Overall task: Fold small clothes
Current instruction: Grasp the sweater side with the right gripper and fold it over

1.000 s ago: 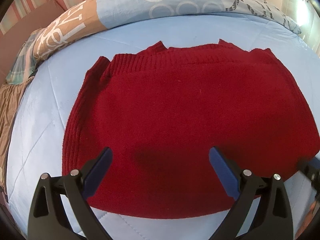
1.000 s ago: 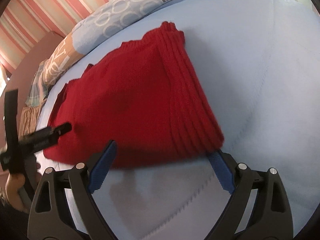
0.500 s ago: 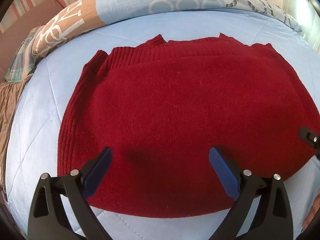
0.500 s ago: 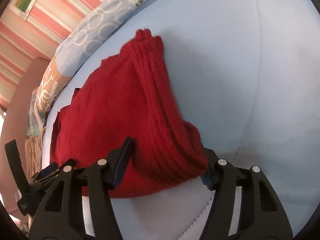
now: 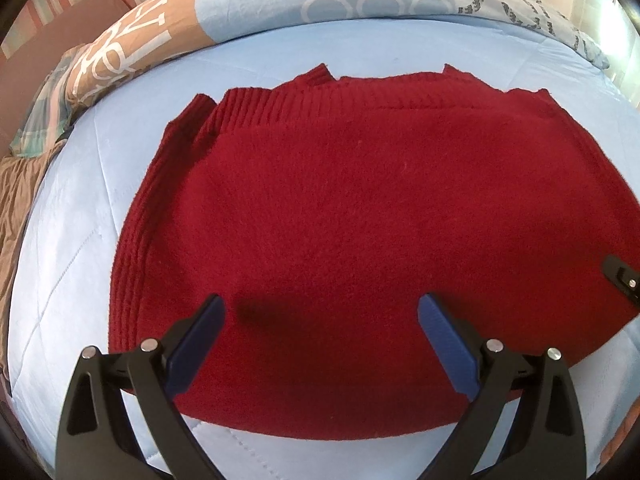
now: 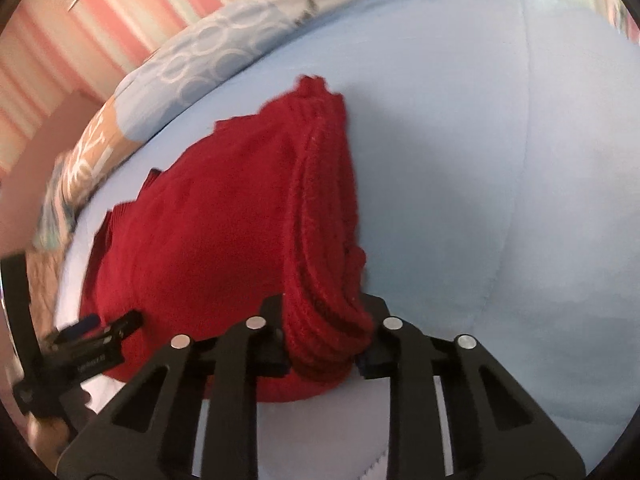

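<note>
A red knitted sweater [image 5: 352, 220] lies folded on a light blue bed. My left gripper [image 5: 320, 320] is open and empty, hovering over the sweater's near edge. My right gripper [image 6: 324, 344] is shut on the ribbed near right corner of the sweater [image 6: 320, 240]. That corner bunches up between its jaws. The right gripper's tip shows at the right edge of the left wrist view [image 5: 622, 278]. The left gripper shows at the lower left of the right wrist view [image 6: 80, 344].
The light blue quilted bedspread [image 5: 72, 240] runs all around the sweater. A patterned blue and brown duvet [image 5: 280, 4] is piled at the far side. A brown cloth [image 5: 16, 200] lies at the left. A pink striped wall [image 6: 80, 40] stands behind.
My right gripper moved onto the sweater's near right corner and closed on it. My left gripper stayed open and moved slightly closer over the sweater.
</note>
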